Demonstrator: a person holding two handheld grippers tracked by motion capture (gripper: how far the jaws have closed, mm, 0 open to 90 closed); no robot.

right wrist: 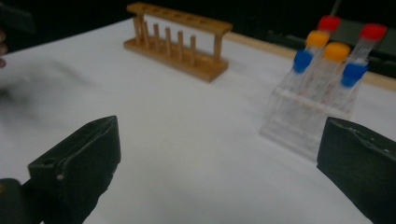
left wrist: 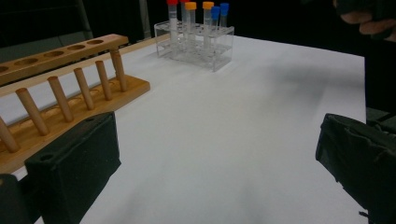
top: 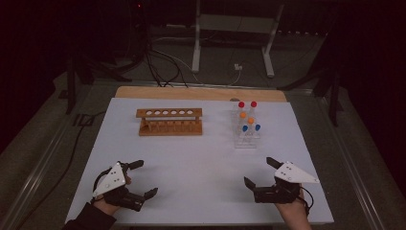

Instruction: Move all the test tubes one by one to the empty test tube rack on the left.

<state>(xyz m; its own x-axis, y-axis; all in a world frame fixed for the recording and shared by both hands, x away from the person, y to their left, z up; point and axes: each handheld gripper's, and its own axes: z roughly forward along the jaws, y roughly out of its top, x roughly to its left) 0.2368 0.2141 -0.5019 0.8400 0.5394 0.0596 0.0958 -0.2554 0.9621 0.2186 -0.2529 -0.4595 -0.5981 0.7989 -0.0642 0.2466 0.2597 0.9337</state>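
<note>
Resting near the front edge of the table (top: 143,211), both grippers have their jaws wide apart and empty: left gripper (top: 143,178), right gripper (top: 259,172). The capped tubes (top: 248,120) stand upright in the clear rack (top: 246,142), well ahead of the right gripper, so that hand's clearly nearer. The wooden rack (top: 169,121) sits empty ahead of the left one, so I'd guess a straight forward reach.

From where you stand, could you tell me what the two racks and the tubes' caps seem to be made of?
The brown six-hole rack looks like unpainted wood: matte, tan, with round pegs. The clear rack seems to be transparent plastic, perhaps acrylic, with see-through walls. The red, orange and blue caps look like smooth moulded plastic.
</note>
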